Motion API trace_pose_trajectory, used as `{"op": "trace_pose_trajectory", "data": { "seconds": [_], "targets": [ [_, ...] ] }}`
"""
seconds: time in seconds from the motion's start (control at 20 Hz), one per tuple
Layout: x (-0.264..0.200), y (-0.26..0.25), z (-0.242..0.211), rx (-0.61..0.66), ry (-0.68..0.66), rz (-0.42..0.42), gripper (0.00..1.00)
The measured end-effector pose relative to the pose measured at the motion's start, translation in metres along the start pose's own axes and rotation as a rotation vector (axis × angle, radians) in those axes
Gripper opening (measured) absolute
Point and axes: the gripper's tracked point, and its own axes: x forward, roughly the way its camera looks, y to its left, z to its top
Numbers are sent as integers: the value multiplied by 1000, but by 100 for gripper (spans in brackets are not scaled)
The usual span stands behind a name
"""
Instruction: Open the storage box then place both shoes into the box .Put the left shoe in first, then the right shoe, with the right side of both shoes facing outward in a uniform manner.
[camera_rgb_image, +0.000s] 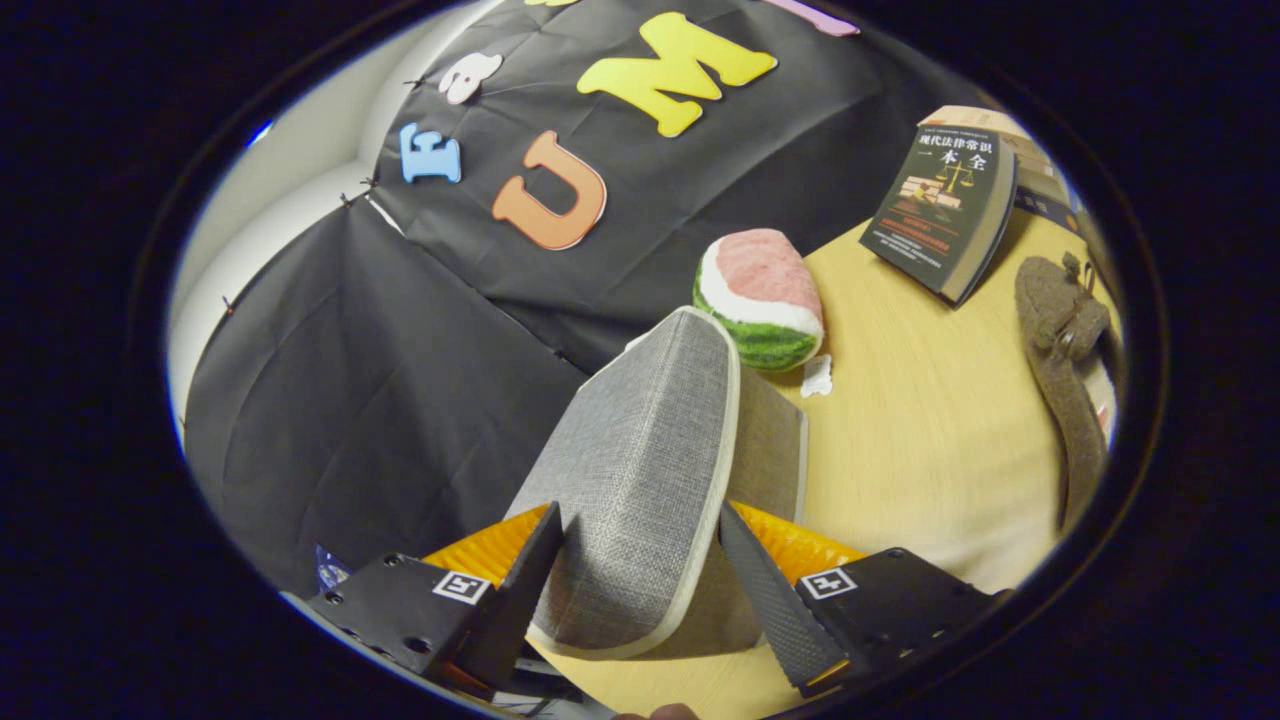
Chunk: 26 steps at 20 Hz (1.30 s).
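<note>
Claw (640, 560) clenched on the grey fabric lid (640, 450) of the box (775, 440), both fingers pressing its faces, lid raised on edge above the desk (930, 450) with the box wall just behind it. Probably light and fairly stiff under the woven cover, a little slippery at the pale rim, so best gripped well in from the edge. Brown shoe (1065, 350) lying on the desk well beyond the fingers, near a book (945, 210); likely soft and floppy, best pinched at the heel or collar.

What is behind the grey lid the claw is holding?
Behind the grey lid, held by the claw, a watermelon toy sits on the table. The box interior is covered.
</note>
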Motion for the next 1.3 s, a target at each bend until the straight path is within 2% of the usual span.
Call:
{"op": "trace_pose_trajectory", "data": {
  "seconds": [0.15, 0.3, 0.45, 0.5, 0.8, 1.15, 1.2, 1.25, 1.3],
  "targets": [
    [-1, 1, -2, 62, 24, 4, 94],
    [-5, -4, 8, 102, 20, 3, 85],
    [5, -4, 13, 91, 10, 4, 74],
    [-11, -1, 18, 86, 9, 7, 70],
    [-13, 29, 29, 24, -14, 44, 70],
    [-15, 98, 59, -99, -23, 145, 69],
    [-2, 102, 73, -102, -71, 126, 53],
    [-8, 102, 78, -113, -79, 111, 37],
    [-4, 110, 80, -119, -66, 130, 21]
  ]
}}
